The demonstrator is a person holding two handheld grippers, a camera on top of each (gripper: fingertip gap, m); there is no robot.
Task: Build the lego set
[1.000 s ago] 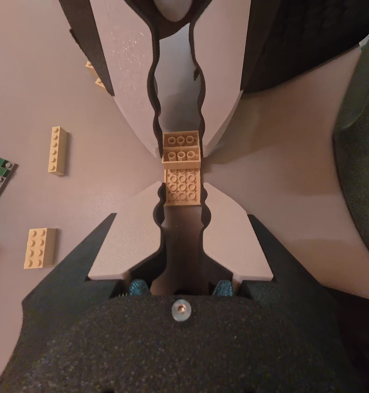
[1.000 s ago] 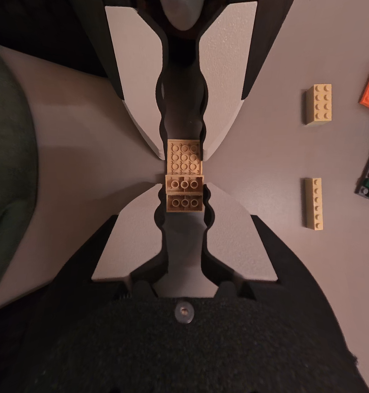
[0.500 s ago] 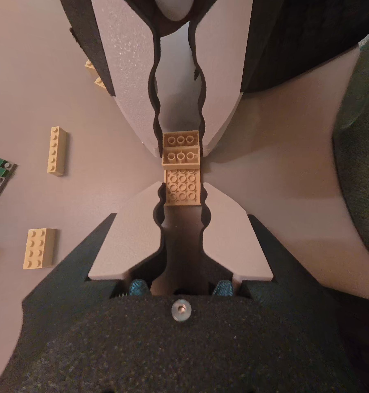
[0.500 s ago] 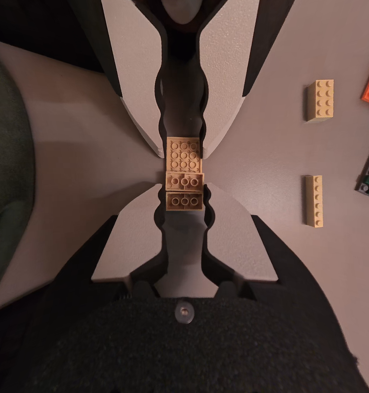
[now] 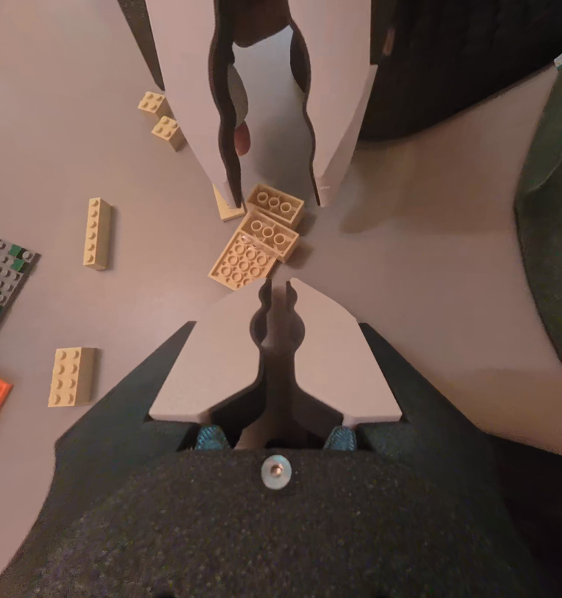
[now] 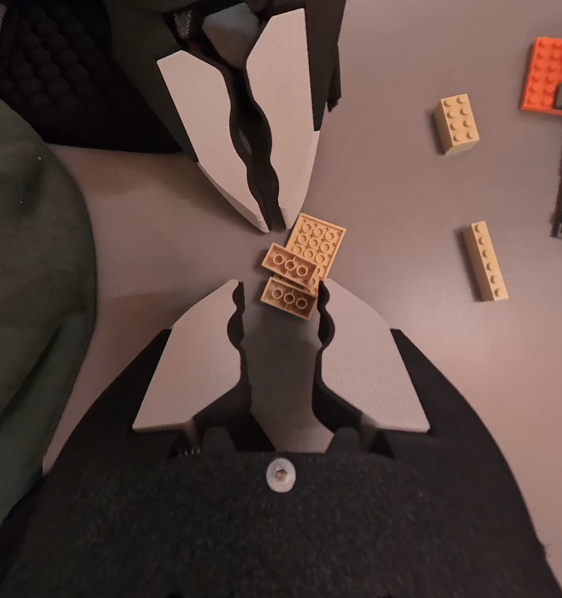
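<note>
The tan brick-and-plate assembly (image 6: 300, 273) lies underside up on the grey table (image 6: 402, 200), gripped by neither tool, the right gripper (image 6: 279, 286) spread wide around its near end, probably for regripping, and the left gripper (image 5: 278, 284) nearly pinched together, empty, just beside its plate end.

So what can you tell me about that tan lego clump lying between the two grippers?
The tan lego clump looks like shiny plastic: a flat plate with two small bricks stuck on it. It lies upside down and skewed on the grey table, its round hollow tubes facing up. Neither gripper holds it. The left gripper is nearly closed just short of the plate; the right gripper is open around the end brick, though whether its fingertip touches it is unclear.
</note>
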